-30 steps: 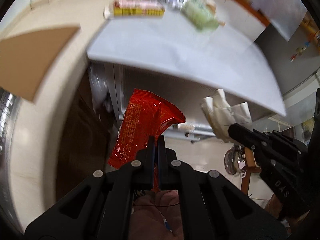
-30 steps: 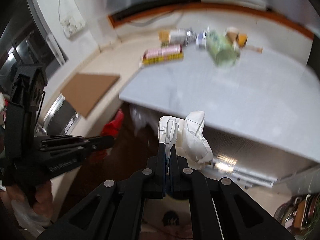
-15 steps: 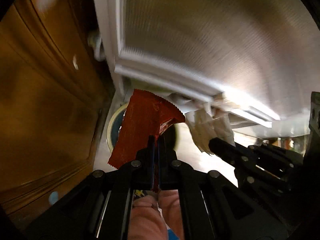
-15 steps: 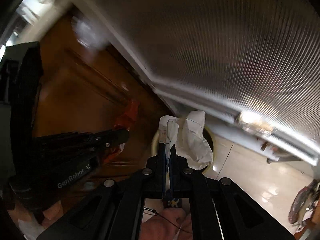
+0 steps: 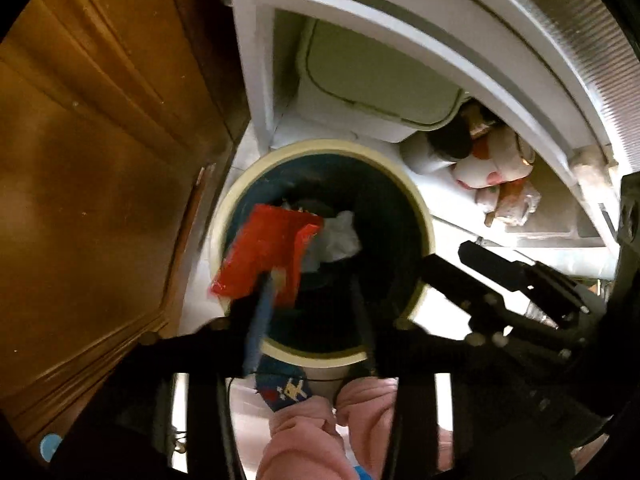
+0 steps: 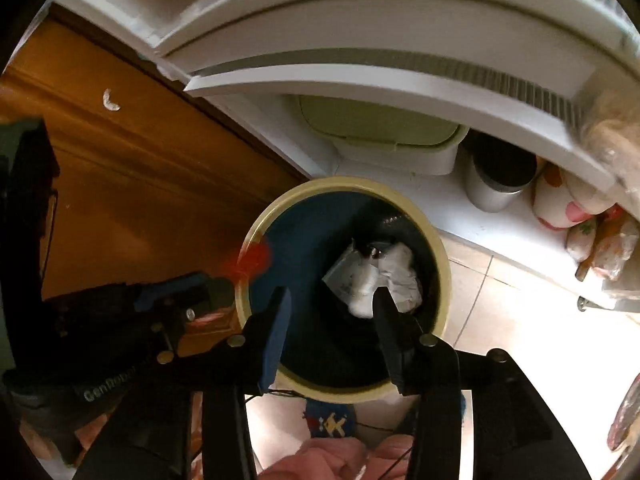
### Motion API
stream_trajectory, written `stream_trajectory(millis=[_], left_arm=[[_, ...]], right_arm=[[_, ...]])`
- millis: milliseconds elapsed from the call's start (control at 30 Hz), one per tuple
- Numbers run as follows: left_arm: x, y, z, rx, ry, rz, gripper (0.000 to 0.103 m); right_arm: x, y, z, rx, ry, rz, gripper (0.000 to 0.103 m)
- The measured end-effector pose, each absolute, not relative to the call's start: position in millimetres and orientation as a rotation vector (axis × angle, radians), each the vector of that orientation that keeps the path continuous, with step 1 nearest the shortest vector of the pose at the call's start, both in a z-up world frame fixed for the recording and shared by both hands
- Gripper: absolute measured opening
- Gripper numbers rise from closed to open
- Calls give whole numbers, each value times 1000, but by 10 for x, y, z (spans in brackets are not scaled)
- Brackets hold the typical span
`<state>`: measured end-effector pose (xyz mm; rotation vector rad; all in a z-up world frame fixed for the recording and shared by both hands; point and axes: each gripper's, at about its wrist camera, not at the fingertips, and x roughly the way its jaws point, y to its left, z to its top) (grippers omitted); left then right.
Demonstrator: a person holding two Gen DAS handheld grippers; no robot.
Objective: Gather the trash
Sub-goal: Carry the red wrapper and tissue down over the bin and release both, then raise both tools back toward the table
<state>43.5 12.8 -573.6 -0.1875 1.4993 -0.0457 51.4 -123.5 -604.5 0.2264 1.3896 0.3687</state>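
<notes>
My left gripper (image 5: pixel 312 280) and right gripper (image 6: pixel 330 312) both hang released over the bin (image 6: pixel 436 248); red wrapper (image 5: pixel 264 252) drops, "GenRobot" legible.

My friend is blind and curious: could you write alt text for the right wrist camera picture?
Two black fingers of the right gripper stand spread open above a round bin with a cream rim, and crumpled white paper lies inside it. The left gripper reaches in from the left beside a red blur at the rim, with a wooden cabinet behind.

Both hand-held grippers (image 5: pixel 312 300) (image 6: pixel 332 312) now open; paper (image 6: pixel 376 280) in bin (image 6: pixel 436 240)
</notes>
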Motion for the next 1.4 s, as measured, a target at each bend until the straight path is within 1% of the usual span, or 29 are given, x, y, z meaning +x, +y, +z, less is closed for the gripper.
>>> stream_trajectory(millis=[67,100,267,433,633,1067,1267,1400], left_arm=[[455,170,-5735,-177,1506,-34,58],[444,180,-5722,-172,1504,-25,59],[473,189,-5523,-152,1500,-5,60],[411,179,-5043,-152,1487,-5,60],[341,120,-4202,-112,1446,-43,60],[133,73,-2153,-74,1348,-178,60],[123,66,-1139,-23,1217,-248,60],[190,102,-554,24,1106,-267,60]], right_arm=[[531,-1235,-6060,219,1389,357,44],[533,-1242,-6060,220,1389,352,44],[552,-1350,-5933,211,1385,337,44],[472,-1404,-5533,195,1369,327,43],[332,-1501,-4825,206,1355,300,44],[-61,-1556,-2963,175,1297,276,44],[-233,-1530,-2030,120,1220,284,44],[-292,-1531,-1432,68,1118,263,44]])
